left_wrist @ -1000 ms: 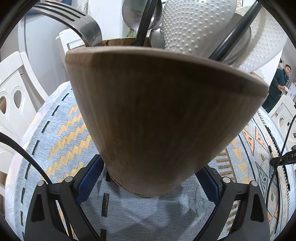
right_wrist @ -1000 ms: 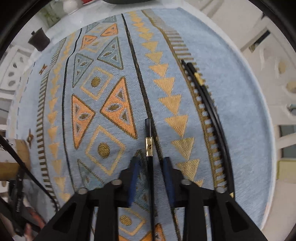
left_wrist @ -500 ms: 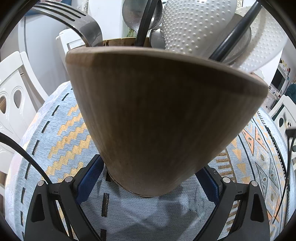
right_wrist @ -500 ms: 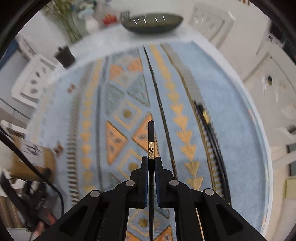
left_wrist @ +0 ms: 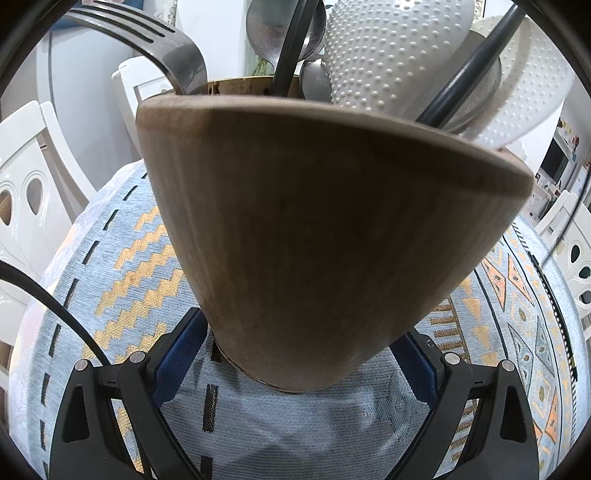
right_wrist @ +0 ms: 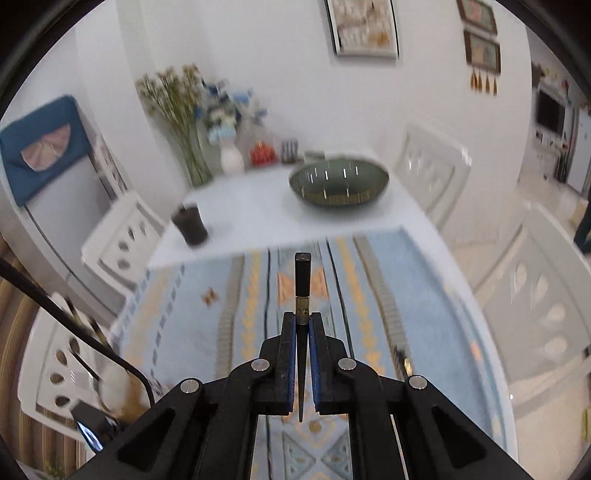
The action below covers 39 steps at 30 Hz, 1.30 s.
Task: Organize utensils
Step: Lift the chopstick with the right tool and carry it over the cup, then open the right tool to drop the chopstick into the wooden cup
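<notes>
The left gripper [left_wrist: 295, 373] grips the base of the wooden utensil holder [left_wrist: 317, 236], which stands on the patterned surface [left_wrist: 122, 280]. The right gripper [right_wrist: 303, 325] is clamped on 1 black chopstick [right_wrist: 302, 280], held above the surface with its end pointing far.

The walls [right_wrist: 280, 74] are plain white and carry framed pictures [right_wrist: 364, 27] — one large, two smaller with tassels beneath. White chairs [right_wrist: 432, 173] with drop-shaped cut-outs stand around the counter [right_wrist: 251, 206], which is partly covered by a pale blue patterned cloth [right_wrist: 388, 280]. At its far end stand dried flowers [right_wrist: 177, 107], a dark shallow bowl [right_wrist: 338, 182] and a dark cup [right_wrist: 190, 225]. The floor [right_wrist: 476, 254] is pale — the light is soft and even.
</notes>
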Motion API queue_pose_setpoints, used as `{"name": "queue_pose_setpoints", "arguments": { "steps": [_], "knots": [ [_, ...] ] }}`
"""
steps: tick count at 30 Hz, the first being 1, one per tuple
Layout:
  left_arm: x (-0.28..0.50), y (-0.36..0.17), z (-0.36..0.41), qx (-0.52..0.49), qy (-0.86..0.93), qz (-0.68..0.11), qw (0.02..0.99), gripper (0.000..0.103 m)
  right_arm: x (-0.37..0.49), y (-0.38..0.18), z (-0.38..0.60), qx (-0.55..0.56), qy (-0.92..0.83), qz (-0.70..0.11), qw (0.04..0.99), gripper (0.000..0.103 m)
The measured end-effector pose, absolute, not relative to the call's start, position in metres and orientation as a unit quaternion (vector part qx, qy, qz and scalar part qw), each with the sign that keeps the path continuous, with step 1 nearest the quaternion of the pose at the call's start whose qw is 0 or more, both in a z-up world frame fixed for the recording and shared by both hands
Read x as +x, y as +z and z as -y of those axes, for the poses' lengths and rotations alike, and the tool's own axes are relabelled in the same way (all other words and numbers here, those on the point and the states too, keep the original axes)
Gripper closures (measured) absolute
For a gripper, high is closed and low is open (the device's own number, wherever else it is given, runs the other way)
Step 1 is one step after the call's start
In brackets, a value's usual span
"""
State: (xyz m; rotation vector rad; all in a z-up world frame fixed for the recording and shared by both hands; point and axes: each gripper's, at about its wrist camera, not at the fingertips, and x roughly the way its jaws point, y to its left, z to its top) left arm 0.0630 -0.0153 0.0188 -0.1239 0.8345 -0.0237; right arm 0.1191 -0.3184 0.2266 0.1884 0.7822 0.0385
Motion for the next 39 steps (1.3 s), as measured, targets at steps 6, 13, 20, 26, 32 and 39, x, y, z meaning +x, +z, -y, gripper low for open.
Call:
{"name": "queue_pose_setpoints", "arguments": {
  "steps": [6,13,20,26,32,39],
  "knots": [
    [0.062,0.019,0.015,-0.060,-0.011,-0.403,0.913,0.007,0.120,0.293,0.308,0.107,0.045,-0.299,0.947,0.097],
    [0.062,0.019,0.015,-0.060,-0.011,-0.403,0.913,0.007,0.114,0.354,0.280,0.132,0.116,-0.212,0.961,0.097],
    [0.059,0.018,0.017,-0.060,-0.011,-0.401,0.914,0.007,0.110,0.371,0.230,0.172,0.240,-0.188,0.937,0.097],
    [0.058,0.018,0.017,-0.061,-0.012,-0.399,0.915,0.007,0.116,0.342,0.173,0.138,0.282,-0.226,0.922,0.097],
    [0.057,0.019,0.018,-0.062,-0.013,-0.398,0.915,0.007,0.119,0.302,0.141,0.096,0.296,-0.276,0.909,0.097],
    [0.056,0.019,0.016,-0.063,-0.013,-0.398,0.915,0.007,0.113,0.268,0.124,0.049,0.292,-0.308,0.904,0.097]
  ]
}}
